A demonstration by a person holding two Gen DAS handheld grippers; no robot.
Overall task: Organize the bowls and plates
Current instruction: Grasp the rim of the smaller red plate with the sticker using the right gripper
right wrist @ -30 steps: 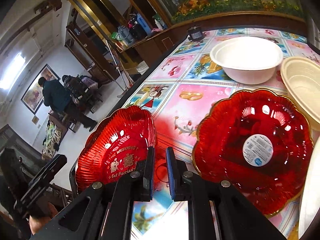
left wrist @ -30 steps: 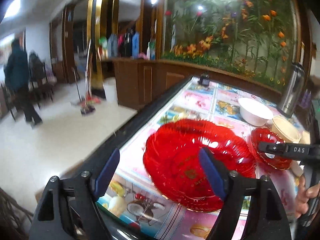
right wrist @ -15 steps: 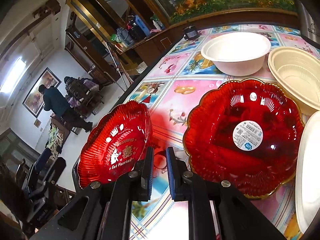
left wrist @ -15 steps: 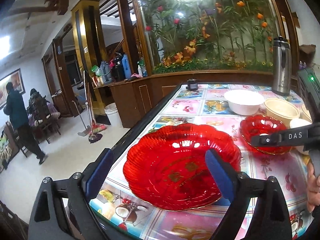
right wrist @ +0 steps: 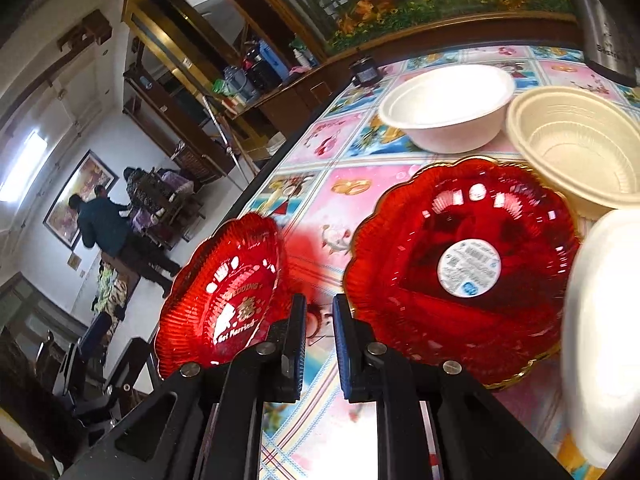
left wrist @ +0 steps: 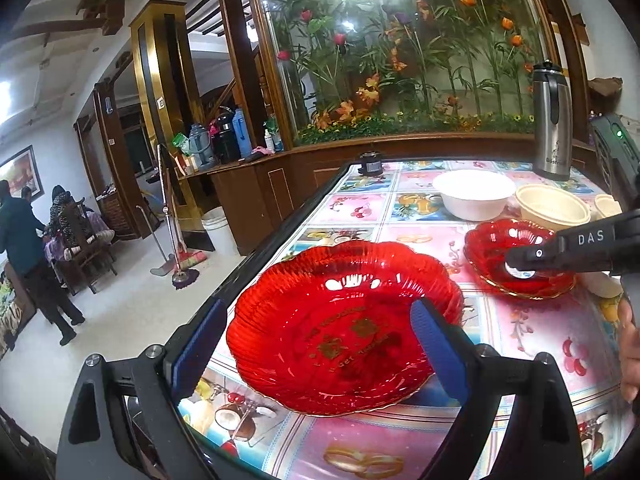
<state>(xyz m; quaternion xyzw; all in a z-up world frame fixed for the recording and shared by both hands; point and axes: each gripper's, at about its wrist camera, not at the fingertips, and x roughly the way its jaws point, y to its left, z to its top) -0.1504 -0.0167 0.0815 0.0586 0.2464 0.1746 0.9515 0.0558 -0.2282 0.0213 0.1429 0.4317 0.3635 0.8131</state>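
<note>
The left claw (left wrist: 320,344) has just been opening and is spread wide, with the big red plate (left wrist: 340,332) between its blue fingers (left wrist: 438,354), flat on the table (left wrist: 528,336) low in the middle of the frame. I cannot tell if they touch it. The right claw (right wrist: 319,344) is almost pressed together and pinches nothing, low between the big plate and the small red plate (right wrist: 460,268)

Cut off at right edge: white bowl (right wrist: 600,340). Sticker print (right wrist: 469,267) unreadable. Steel flask (right wrist: 608,20) cropped at top.
</note>
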